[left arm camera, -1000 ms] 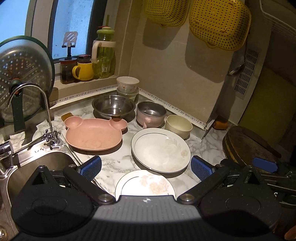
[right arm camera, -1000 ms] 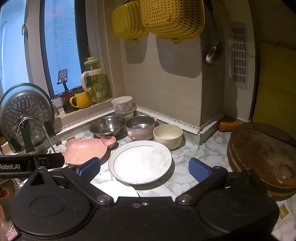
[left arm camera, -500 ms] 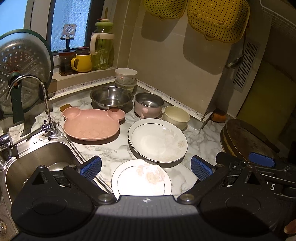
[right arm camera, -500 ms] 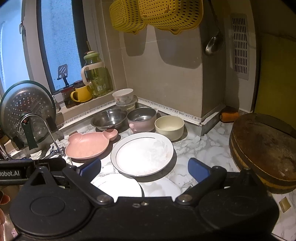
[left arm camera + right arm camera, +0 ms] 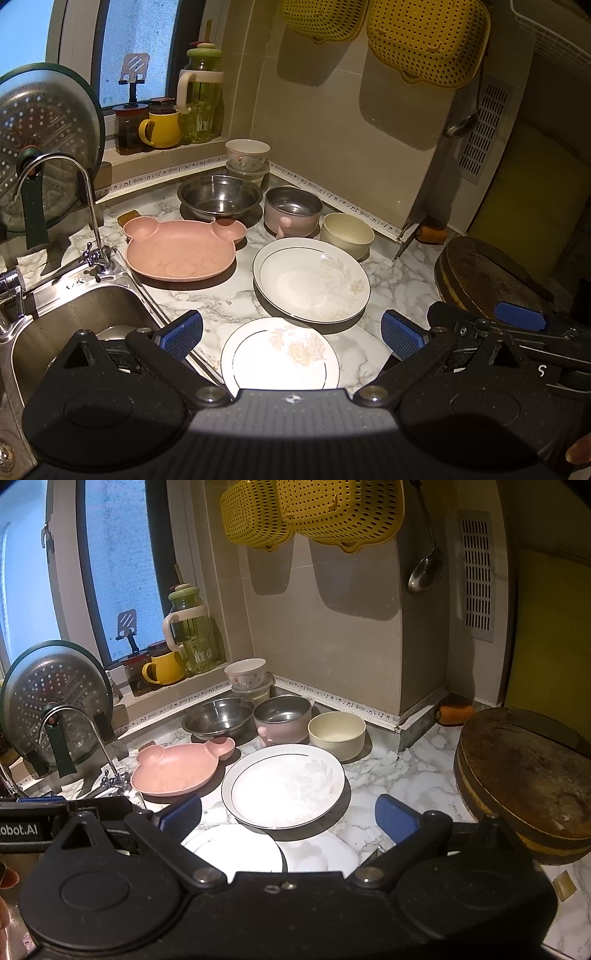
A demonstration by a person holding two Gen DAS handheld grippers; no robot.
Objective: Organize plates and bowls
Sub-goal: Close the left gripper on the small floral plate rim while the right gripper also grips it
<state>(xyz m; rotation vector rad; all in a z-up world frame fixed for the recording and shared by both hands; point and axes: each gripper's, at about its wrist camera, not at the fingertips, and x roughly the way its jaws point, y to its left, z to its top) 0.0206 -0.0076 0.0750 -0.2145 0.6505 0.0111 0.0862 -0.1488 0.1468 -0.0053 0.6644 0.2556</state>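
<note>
On the marble counter (image 5: pixel 229 295) lie a small floral plate (image 5: pixel 280 354), a large white plate (image 5: pixel 310 280), a pink bear-shaped plate (image 5: pixel 181 251), a steel bowl (image 5: pixel 219 197), a pink-sided steel bowl (image 5: pixel 293 212), a cream bowl (image 5: pixel 347 234) and stacked small bowls (image 5: pixel 247 155). My left gripper (image 5: pixel 291 334) is open and empty, just above the small plate. My right gripper (image 5: pixel 288 818) is open and empty, over the near edge of the large plate (image 5: pixel 284 786), with the small plate (image 5: pixel 236 845) below it.
A steel sink (image 5: pixel 74 317) with a tap (image 5: pixel 85 206) is at the left. A round wooden board (image 5: pixel 528 775) stands at the right. Jars, a yellow mug (image 5: pixel 162 129) and a jug stand on the window sill. Yellow baskets (image 5: pixel 428 40) hang on the wall.
Both grippers have drawn back and risen slightly, so more of the small plate and sink shows. Nothing on the counter has moved. Both grippers stay open.
</note>
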